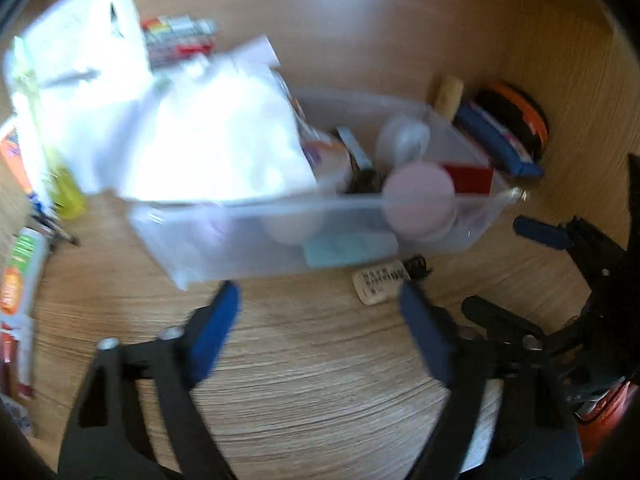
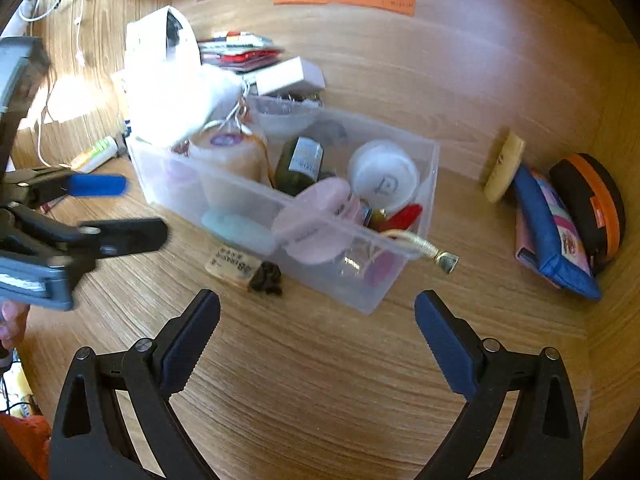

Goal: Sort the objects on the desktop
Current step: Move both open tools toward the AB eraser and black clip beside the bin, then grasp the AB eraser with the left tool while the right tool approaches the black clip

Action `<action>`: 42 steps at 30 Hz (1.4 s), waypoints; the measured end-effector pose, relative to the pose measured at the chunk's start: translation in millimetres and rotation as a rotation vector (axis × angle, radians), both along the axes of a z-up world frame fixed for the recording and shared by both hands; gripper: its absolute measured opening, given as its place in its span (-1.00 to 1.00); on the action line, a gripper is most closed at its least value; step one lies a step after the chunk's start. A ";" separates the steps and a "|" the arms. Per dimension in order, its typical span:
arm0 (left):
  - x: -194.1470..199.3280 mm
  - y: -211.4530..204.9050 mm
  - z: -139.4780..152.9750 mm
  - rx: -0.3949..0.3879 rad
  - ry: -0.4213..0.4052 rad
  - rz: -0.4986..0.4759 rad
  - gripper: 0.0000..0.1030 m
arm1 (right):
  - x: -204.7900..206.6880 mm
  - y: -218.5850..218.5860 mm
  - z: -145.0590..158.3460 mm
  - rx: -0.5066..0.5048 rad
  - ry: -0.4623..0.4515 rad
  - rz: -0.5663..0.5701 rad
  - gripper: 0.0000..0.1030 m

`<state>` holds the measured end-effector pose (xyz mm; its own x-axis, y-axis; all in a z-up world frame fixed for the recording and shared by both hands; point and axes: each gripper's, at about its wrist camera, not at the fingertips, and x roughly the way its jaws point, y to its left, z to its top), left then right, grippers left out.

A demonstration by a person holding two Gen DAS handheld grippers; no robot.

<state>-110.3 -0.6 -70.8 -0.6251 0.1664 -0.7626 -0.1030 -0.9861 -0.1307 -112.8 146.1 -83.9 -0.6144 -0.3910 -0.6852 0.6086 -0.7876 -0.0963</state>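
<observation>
From the left wrist camera, the left gripper [image 1: 320, 300] hangs over the wooden desk [image 1: 312, 360] with its blue-padded jaws apart and nothing between them, just short of a clear plastic bin [image 1: 224, 232] crammed with small items. A white bag [image 1: 216, 136] bulges from the bin's left end, a pale pink round case [image 1: 418, 196] leans against its near wall, and a red piece [image 1: 468, 178] lies behind that. On the desk just in front of the bin lies a small cream tag [image 1: 378, 286] with printed lines, a dark clump [image 1: 418, 266] touching its right edge. The right gripper [image 1: 560, 236] shows at the right edge. From the right wrist camera, the right gripper [image 2: 316, 320] is spread wide and empty, near the bin's [image 2: 432, 152] closest corner. Inside are a dark bottle [image 2: 302, 164], a white round lid [image 2: 382, 176] and a red object [image 2: 404, 216]. Well to the right, a blue pouch [image 2: 548, 224] leans against a black-and-orange case [image 2: 592, 208] by the side wall. The left gripper [image 2: 116, 208] reaches in from the left.
</observation>
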 end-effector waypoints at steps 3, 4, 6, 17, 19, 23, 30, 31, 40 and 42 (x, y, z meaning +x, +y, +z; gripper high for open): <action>-12.3 6.0 -12.3 0.022 -0.060 -0.029 0.40 | 3.8 5.8 -1.9 -0.013 0.009 -0.008 0.74; -14.5 7.5 -14.3 0.029 -0.069 -0.036 0.40 | 5.3 7.6 -1.2 -0.011 0.020 -0.013 0.64; -19.2 11.5 -17.6 0.042 -0.085 -0.056 0.39 | 7.2 11.2 1.2 -0.022 0.028 -0.013 0.59; -29.1 32.5 -23.3 -0.018 -0.084 -0.077 0.22 | 9.2 2.7 -2.5 0.024 0.023 0.025 0.48; -28.0 35.0 -24.5 -0.029 -0.077 -0.085 0.22 | 4.5 3.2 -5.9 0.025 -0.011 0.019 0.48; -26.7 36.3 -25.3 -0.046 -0.064 -0.082 0.20 | -2.0 5.5 -9.8 0.028 -0.052 0.000 0.48; -15.9 37.0 -27.8 -0.126 -0.014 -0.076 -0.20 | -6.0 6.2 -10.4 0.013 -0.078 0.001 0.41; -15.2 34.1 -27.6 -0.117 -0.016 -0.078 -0.20 | -6.6 6.5 -10.3 0.006 -0.083 0.003 0.28; 2.7 4.1 -19.1 -0.022 0.023 -0.072 -0.21 | -8.5 -15.5 -14.4 0.010 -0.130 0.020 -0.04; 8.0 1.9 -16.0 -0.030 0.052 -0.063 -0.21 | -11.6 -23.0 -15.2 0.015 -0.134 0.018 -0.05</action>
<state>-102.3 1.3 -86.8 -0.6532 0.1841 -0.7345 -0.1706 -0.9808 -0.0941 -124.4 123.0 -99.0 -0.5097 -0.3902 -0.7668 0.6312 -0.7752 -0.0251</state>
